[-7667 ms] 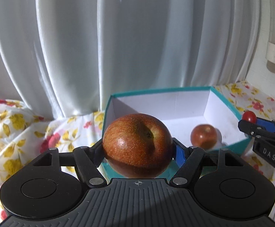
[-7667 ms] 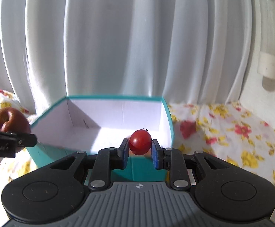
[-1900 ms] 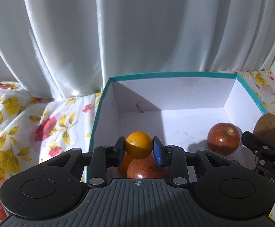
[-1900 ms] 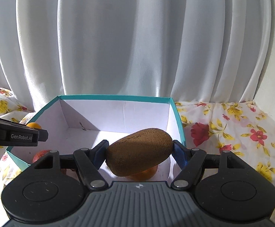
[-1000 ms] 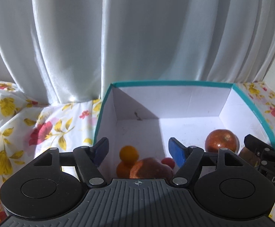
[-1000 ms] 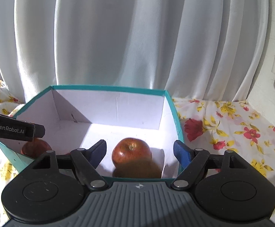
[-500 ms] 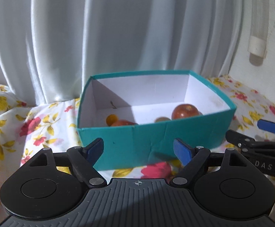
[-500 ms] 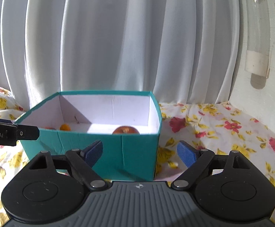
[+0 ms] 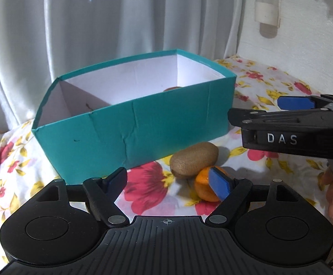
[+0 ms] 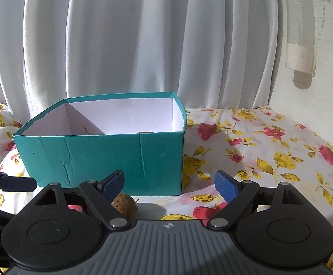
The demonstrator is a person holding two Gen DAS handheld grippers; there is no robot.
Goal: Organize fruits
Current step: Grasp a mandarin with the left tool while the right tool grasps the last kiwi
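A teal box [image 9: 143, 123] with white inside stands on the flowered cloth; it also shows in the right wrist view [image 10: 102, 160]. The top of a red fruit [image 9: 172, 89] shows over its rim, and also in the right wrist view [image 10: 144, 132]. A brown kiwi [image 9: 194, 160] and a small orange [image 9: 204, 186] lie on the cloth in front of the box. My left gripper [image 9: 170, 183] is open and empty just before them. My right gripper [image 10: 170, 184] is open and empty; the kiwi [image 10: 124, 205] lies by its left finger.
White curtains hang behind the box. A white wall with a tube [image 10: 300, 34] is at the right. The flowered cloth [image 10: 269, 151] spreads to the right of the box. The right gripper's body [image 9: 292, 130] crosses the left wrist view at the right.
Both grippers have pulled back from the box and dropped lower. A kiwi and an orange on the cloth in front of the box have come into view.
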